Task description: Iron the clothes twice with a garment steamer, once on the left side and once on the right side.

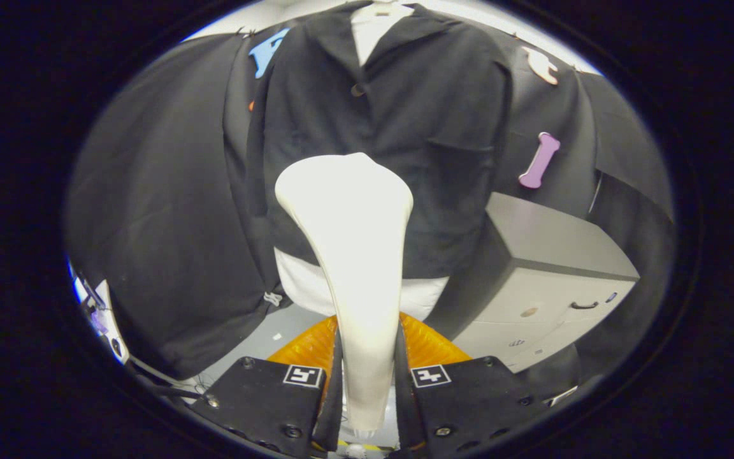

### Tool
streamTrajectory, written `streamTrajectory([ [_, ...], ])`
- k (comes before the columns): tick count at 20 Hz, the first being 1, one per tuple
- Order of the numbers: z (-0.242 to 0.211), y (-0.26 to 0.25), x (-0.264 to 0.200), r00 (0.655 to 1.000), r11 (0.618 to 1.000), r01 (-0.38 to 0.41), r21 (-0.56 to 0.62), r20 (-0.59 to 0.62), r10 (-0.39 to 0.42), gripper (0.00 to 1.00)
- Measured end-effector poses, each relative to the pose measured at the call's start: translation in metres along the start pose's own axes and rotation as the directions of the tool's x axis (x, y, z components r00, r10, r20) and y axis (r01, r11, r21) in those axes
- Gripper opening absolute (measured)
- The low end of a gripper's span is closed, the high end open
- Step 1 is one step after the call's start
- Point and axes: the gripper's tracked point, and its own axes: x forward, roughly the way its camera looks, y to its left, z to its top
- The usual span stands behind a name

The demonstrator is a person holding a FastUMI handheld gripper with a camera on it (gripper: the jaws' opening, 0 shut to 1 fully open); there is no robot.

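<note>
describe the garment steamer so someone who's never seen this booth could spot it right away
Start at the dark jacket hanging over a white shirt. Directly before it rises the garment steamer, its handle clamped between the gripper jaws. It is the one pale, smooth, flared shape against dark cloth.

Steamer [348, 236] hides middle of jacket [418, 127] from us — its handle base lost between fingers [316, 395]. Jacket collar top cut off. Small marks on cabinet [552, 299] front too tiny for us to tell. Cabinet's lower part hidden behind fingers.
</note>
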Motion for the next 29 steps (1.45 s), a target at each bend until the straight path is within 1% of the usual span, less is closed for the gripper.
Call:
streamTrajectory([
  [4, -0.006, -0.081, -0.052, 0.998, 0.996, 0.022, 0.084, 0.058, -0.027, 0.37],
  [8, -0.034, -0.165, -0.098, 0.993, 0.984, 0.089, 0.157, 0.065, -0.100, 0.37],
  [10, -0.057, -0.204, -0.117, 0.990, 0.974, 0.124, 0.189, 0.050, -0.135, 0.37],
  [14, -0.126, -0.275, -0.151, 0.984, 0.952, 0.178, 0.250, -0.016, -0.180, 0.37],
  [17, -0.167, -0.305, -0.177, 0.982, 0.938, 0.187, 0.293, -0.046, -0.182, 0.37],
  [19, -0.181, -0.321, -0.194, 0.984, 0.938, 0.175, 0.298, -0.036, -0.173, 0.37],
  [24, -0.192, -0.341, -0.221, 0.991, 0.951, 0.122, 0.283, 0.016, -0.132, 0.37],
  [29, -0.200, -0.341, -0.224, 0.991, 0.957, 0.100, 0.272, 0.059, -0.121, 0.37],
])
